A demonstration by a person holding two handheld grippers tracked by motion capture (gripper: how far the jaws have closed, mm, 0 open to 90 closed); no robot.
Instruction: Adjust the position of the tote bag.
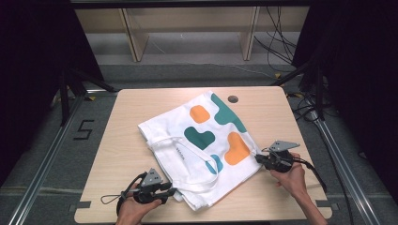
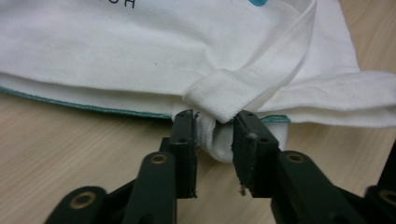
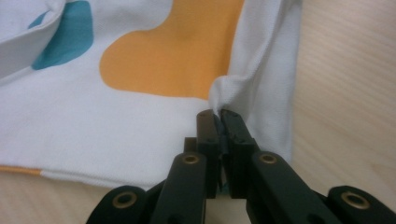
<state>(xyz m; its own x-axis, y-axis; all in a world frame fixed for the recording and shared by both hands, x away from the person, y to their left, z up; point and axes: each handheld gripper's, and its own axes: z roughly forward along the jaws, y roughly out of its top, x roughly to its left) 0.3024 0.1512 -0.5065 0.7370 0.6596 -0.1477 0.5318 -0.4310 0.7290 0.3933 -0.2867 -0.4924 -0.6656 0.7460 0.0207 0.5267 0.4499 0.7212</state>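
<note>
White cotton tote bag [image 1: 206,140], printed with teal and orange blobs, lies flat and turned at an angle on the pale wooden tabletop [image 1: 117,140], its two long handles [image 1: 187,161] looped over the near half of the cloth. At the bag's near corner, toward the left front edge of the tabletop, the left claw [image 1: 172,191] has a thick bunch of fabric between its black jaws: in the left gripper view the left claw [image 2: 214,128] is closed on the folded corner where a handle strap [image 2: 261,77] crosses the hem, the cloth bulging between the pads so the jaws stand a little apart. On the bag's right edge, beside the large orange patch [image 1: 236,149], the right claw [image 1: 257,158] pinches the hem; in the right gripper view the right claw [image 3: 218,116] is clamped nearly together on a small raised pleat of white fabric just beside the orange print [image 3: 182,56]. Each hand rests low near the tabletop, cables trailing behind
</note>
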